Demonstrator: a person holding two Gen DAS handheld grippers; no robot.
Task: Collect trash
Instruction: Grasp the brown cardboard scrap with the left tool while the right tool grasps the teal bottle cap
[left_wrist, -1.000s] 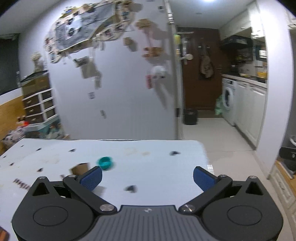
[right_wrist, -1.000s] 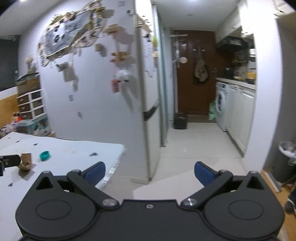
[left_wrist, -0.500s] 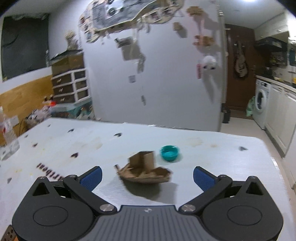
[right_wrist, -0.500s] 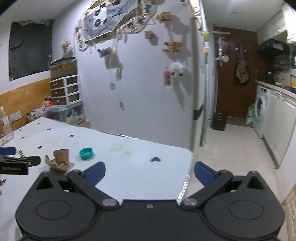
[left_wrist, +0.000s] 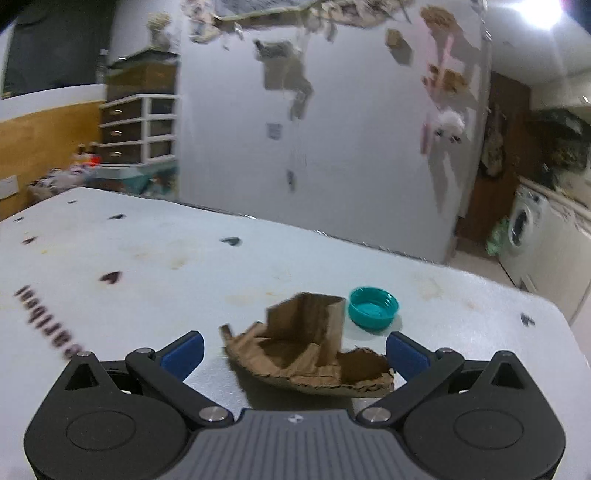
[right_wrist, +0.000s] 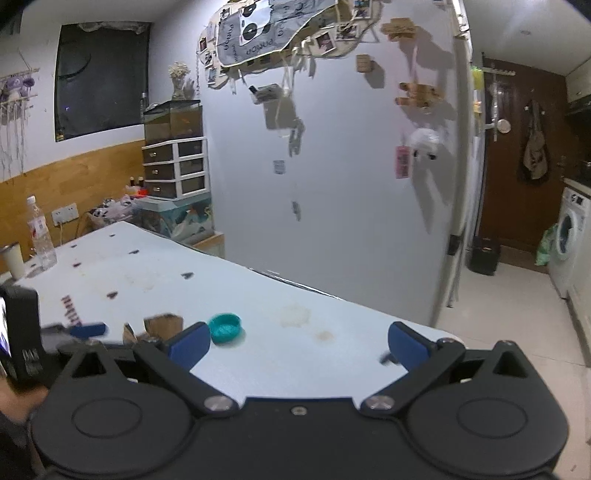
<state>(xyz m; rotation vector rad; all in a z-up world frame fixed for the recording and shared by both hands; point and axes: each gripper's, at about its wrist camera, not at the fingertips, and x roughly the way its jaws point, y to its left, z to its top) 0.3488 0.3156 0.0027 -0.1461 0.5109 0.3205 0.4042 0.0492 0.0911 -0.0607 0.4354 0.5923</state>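
Note:
A torn brown cardboard scrap (left_wrist: 306, 350) lies on the white table (left_wrist: 184, 266), between the open fingers of my left gripper (left_wrist: 295, 354), which does not grip it. A teal bottle cap (left_wrist: 373, 308) lies open side up just beyond it to the right. In the right wrist view the cap (right_wrist: 224, 328) sits just past my left blue fingertip, and the cardboard (right_wrist: 162, 326) is partly hidden behind it. My right gripper (right_wrist: 297, 341) is open and empty over the table's near right part. The left gripper's fingertip (right_wrist: 86, 329) shows at the left.
A clear water bottle (right_wrist: 41, 236) and a metal cup (right_wrist: 13, 260) stand at the table's far left. A white fridge (right_wrist: 351, 166) covered in magnets rises behind the table. The table's right edge (left_wrist: 554, 314) drops to the kitchen floor.
Both grippers swung left toward the table. My left gripper moved closer, so the cardboard scrap now lies between its open fingers. The right gripper now faces the cap.

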